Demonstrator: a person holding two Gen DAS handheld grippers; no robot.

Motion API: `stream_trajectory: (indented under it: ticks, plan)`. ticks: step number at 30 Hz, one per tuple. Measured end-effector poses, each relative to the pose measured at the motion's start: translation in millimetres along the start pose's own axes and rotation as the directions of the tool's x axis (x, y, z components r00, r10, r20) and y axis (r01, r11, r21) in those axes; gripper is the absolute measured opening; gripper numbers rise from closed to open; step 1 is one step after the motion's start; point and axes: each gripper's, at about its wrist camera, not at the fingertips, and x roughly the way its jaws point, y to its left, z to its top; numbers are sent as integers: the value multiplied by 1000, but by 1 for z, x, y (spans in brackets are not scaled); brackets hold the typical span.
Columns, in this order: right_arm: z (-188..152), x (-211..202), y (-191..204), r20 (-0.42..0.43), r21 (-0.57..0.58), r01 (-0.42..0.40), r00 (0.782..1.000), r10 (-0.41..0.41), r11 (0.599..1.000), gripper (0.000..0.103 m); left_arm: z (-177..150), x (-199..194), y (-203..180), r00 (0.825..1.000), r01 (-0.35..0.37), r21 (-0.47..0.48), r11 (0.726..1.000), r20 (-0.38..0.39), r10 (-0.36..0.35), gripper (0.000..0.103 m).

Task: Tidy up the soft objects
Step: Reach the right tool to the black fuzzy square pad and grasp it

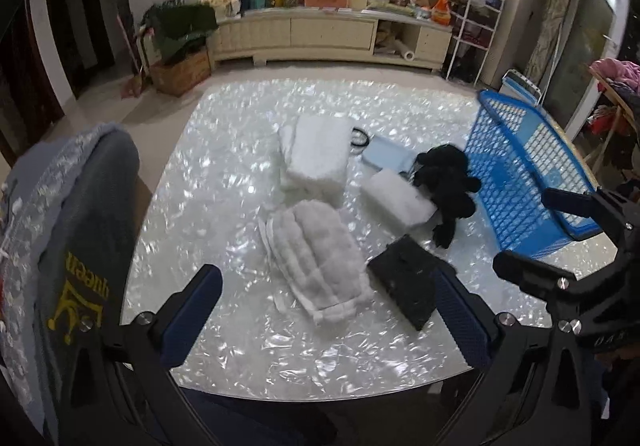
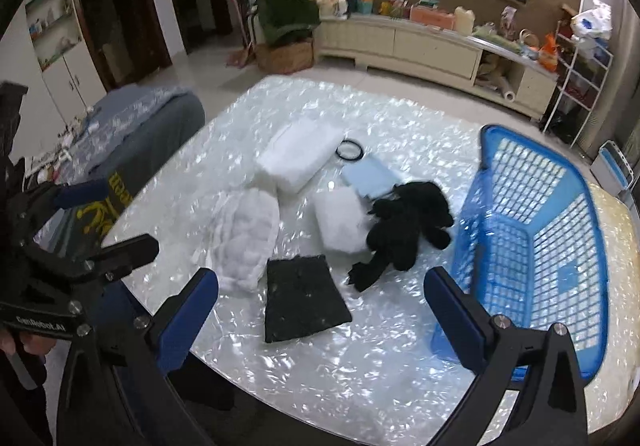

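Soft things lie on a pearly white table (image 1: 248, 346) (image 2: 360, 366): a grey-white quilted cloth (image 1: 320, 258) (image 2: 246, 238), a folded white pad (image 1: 316, 155) (image 2: 298, 153), a white sponge block (image 1: 396, 201) (image 2: 342, 224), a black plush toy (image 1: 444, 185) (image 2: 404, 230), a black square cloth (image 1: 404, 282) (image 2: 302, 298) and a pale blue pad (image 1: 388, 157) (image 2: 370, 175). An empty blue basket (image 1: 516, 173) (image 2: 532, 254) stands at the right. My left gripper (image 1: 326, 310) is open and empty over the near edge. My right gripper (image 2: 320, 310) is open and empty, above the black cloth.
A black ring (image 1: 360, 137) (image 2: 349, 149) lies by the white pad. A chair draped with a grey garment (image 1: 72, 230) (image 2: 132, 149) stands at the table's left. A cream cabinet (image 1: 332, 33) with clutter lines the far wall. A white rack (image 1: 476, 37) stands at the right.
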Motion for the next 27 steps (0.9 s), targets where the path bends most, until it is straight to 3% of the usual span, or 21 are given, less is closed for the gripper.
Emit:
stream_trajectory:
  ticks: [14, 18, 27]
  plan:
    - [-11, 89, 17, -191, -25, -10, 982, 5, 1000, 102, -28, 75, 36, 989, -23, -52, 998, -145, 15, 103]
    - [-17, 109, 18, -236, -31, -14, 972, 6, 999, 90, -36, 91, 45, 983, -21, -77, 997, -184, 7, 103]
    - [-27, 133, 21, -289, -54, -11, 957, -5, 998, 74, -45, 108, 50, 978, -21, -80, 997, -208, 4, 103]
